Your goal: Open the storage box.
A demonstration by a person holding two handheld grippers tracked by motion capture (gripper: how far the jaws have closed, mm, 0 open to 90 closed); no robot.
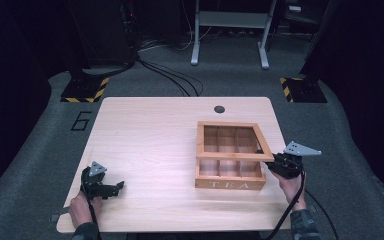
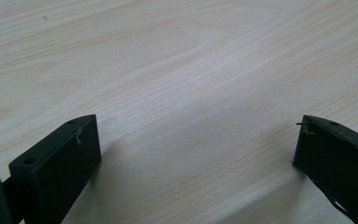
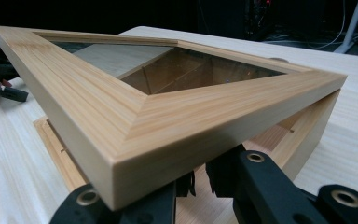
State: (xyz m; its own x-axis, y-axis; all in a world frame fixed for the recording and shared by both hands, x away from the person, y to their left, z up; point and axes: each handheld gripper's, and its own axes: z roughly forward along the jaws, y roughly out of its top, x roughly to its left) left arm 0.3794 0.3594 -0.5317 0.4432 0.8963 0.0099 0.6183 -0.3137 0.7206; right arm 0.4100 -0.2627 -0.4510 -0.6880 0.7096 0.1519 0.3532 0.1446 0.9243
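Observation:
A wooden tea box (image 1: pixel 230 183) with several compartments stands right of the table's middle. Its framed glass lid (image 1: pixel 235 156) is tilted up at the front and joined at the back. My right gripper (image 1: pixel 269 166) sits at the lid's front right corner. In the right gripper view its jaws (image 3: pixel 200 179) are shut together just under that raised lid corner (image 3: pixel 135 121), which rests over them, with the box wall (image 3: pixel 307 135) behind. My left gripper (image 1: pixel 117 189) lies near the front left of the table, its jaws (image 2: pixel 198 140) open over bare wood.
The light wooden table (image 1: pixel 145 130) has a round cable hole (image 1: pixel 219 109) at the back. Beyond it are grey carpet, floor cables (image 1: pixel 170 77) and a white desk frame (image 1: pixel 230 30). The box stands near the table's right edge.

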